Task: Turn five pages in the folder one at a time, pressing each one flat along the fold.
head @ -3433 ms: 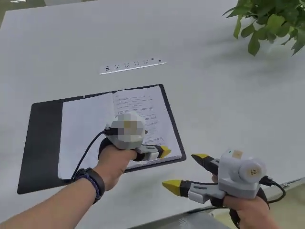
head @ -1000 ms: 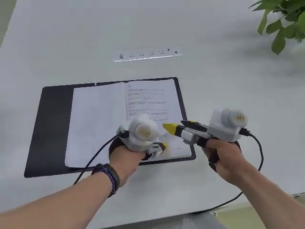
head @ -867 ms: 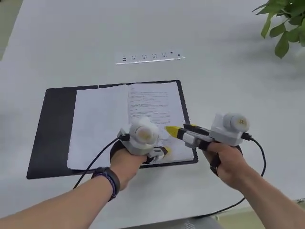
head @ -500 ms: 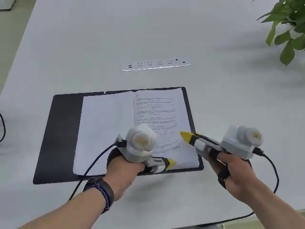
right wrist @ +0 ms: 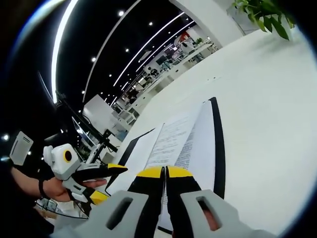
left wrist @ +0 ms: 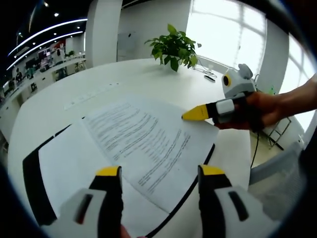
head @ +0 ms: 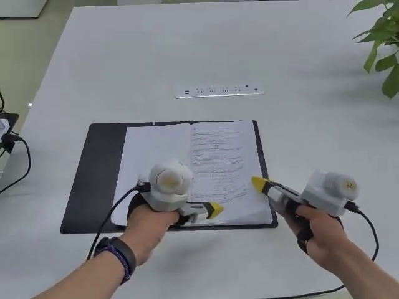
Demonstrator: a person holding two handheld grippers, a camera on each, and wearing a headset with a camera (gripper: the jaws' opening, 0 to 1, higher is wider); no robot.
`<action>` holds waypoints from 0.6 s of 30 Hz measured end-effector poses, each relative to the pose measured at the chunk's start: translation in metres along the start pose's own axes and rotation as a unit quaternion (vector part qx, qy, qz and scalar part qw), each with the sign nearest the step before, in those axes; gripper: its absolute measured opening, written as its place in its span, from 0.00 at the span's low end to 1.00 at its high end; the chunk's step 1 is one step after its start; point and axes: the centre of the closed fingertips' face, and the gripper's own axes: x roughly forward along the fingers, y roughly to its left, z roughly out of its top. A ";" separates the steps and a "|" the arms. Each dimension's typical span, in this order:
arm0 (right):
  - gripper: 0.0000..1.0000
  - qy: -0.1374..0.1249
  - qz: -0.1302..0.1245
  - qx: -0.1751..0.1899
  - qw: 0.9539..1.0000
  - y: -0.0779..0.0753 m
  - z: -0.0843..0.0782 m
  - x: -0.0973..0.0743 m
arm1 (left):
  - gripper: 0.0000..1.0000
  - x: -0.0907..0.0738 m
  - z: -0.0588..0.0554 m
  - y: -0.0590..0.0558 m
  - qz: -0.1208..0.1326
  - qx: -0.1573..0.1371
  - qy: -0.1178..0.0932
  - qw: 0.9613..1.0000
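Head view: the folder (head: 100,177) lies open on the white table (head: 187,43), its black cover showing around a blank left page (head: 153,159) and a printed right page (head: 221,159). The left hand (head: 146,224) reaches in from the near left, forearm angled toward the middle and a dark wristband (head: 115,249) on the wrist. It holds the left gripper (head: 211,210) low over the folder's near edge, just right of the fold, pointing right. The right hand (head: 318,230) comes from the near right and aims the right gripper (head: 260,184) left, with its yellow tip at the printed page's near right edge (touching or just above, I cannot tell).

Left gripper view: the left gripper's (left wrist: 160,171) jaws are spread wide apart, nothing between them, with the printed page beyond. The right gripper (left wrist: 195,114) enters from the right, over that page's outer edge.

Right gripper view: the right gripper's (right wrist: 165,172) jaws are pressed together, with no paper visibly between them.

A power strip (head: 220,91) sits beyond the folder, with a plant (head: 383,43) at the far right.
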 end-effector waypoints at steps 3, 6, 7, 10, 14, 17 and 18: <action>0.00 -0.004 0.003 0.004 1.000 0.004 0.003 0.001 | 0.63 -0.007 0.002 0.004 0.003 -0.005 -0.009 1.000; 0.00 -0.014 0.011 0.000 1.000 0.013 0.010 0.002 | 0.65 -0.017 0.004 0.009 0.008 -0.007 -0.016 1.000; 0.00 -0.014 0.012 -0.002 1.000 0.014 0.010 0.003 | 0.65 -0.020 0.005 0.010 0.009 -0.007 -0.018 1.000; 0.00 -0.011 0.018 -0.011 1.000 0.022 0.012 0.005 | 0.66 -0.031 0.008 0.016 0.017 -0.007 -0.027 0.999; 0.00 -0.014 0.023 -0.015 1.000 0.034 0.017 0.008 | 0.67 -0.048 0.011 0.027 0.031 -0.010 -0.041 0.999; 0.00 -0.019 0.029 -0.021 0.999 0.041 0.020 0.011 | 0.67 -0.061 0.010 0.035 0.040 -0.010 -0.047 0.998; 0.00 -0.018 0.030 -0.023 0.999 0.043 0.020 0.013 | 0.67 -0.064 0.010 0.037 0.043 -0.009 -0.049 0.998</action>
